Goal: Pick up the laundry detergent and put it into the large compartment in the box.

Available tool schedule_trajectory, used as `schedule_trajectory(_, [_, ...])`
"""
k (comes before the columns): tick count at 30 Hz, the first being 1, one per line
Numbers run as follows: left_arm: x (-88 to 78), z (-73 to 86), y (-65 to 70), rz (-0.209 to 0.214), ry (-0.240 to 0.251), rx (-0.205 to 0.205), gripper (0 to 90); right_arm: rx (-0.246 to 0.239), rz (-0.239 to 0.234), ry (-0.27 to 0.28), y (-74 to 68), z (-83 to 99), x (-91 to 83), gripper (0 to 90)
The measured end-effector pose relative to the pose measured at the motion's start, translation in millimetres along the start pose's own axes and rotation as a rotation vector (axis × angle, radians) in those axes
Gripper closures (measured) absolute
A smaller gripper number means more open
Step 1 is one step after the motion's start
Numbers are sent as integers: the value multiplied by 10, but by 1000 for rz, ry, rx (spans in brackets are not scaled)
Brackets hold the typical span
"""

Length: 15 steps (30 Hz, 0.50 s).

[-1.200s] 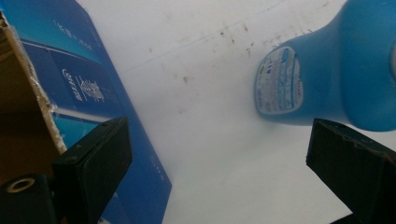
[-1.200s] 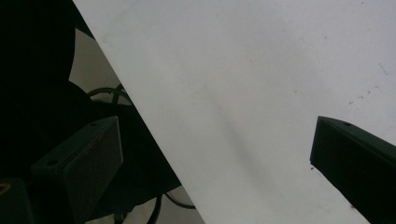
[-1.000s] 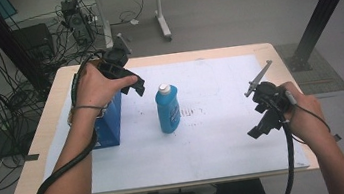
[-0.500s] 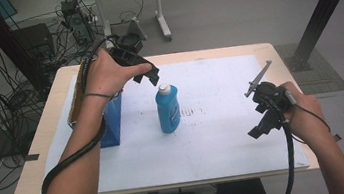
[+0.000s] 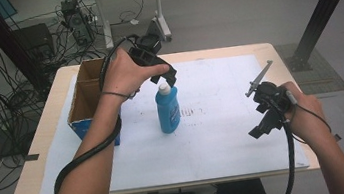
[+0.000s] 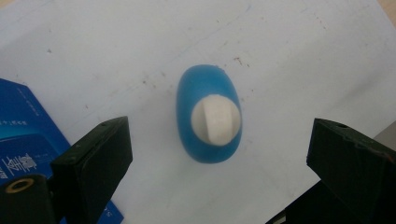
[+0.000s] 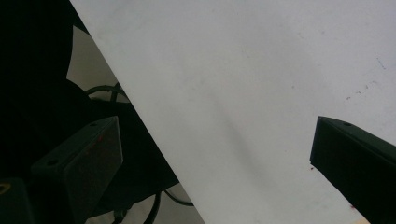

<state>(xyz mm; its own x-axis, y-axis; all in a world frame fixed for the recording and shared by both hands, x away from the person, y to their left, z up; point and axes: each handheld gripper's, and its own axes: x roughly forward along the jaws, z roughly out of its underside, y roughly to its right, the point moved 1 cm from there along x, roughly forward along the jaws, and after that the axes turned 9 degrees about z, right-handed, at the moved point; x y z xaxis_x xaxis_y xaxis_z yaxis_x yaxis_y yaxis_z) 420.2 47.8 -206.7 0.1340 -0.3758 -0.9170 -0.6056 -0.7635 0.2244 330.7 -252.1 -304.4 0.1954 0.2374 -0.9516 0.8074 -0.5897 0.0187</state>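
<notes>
Bottle point(image 5: 168, 108) upright at frame centre on the desk point(image 5: 225, 135), left hand-held gripper point(image 5: 168, 80) spread wide above its cap for a top grasp; right hand-held gripper point(image 5: 262, 110) idles released at lower right.

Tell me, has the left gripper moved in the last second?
Yes. The left gripper has swung right from above the blue box to over the blue bottle.

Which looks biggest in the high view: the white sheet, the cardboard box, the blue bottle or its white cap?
1. White sheet, covering most of the table.
2. Cardboard box, open-topped, partly hidden by the forearm.
3. Blue bottle, standing upright.
4. White cap, smallest, just under the left claw.
</notes>
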Motion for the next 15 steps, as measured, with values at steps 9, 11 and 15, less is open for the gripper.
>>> schedule_trajectory(9, [183,-32,60,-3,-26,11,74,4,0,1,2,22,-7,20])
schedule_trajectory(11, [203,-34,63,-5,-26,9,74,2,1,2,4,29,-6,20])
schedule_trajectory(15, [295,-42,68,-6,-29,9,74,11,-1,2,16,46,-2,20])
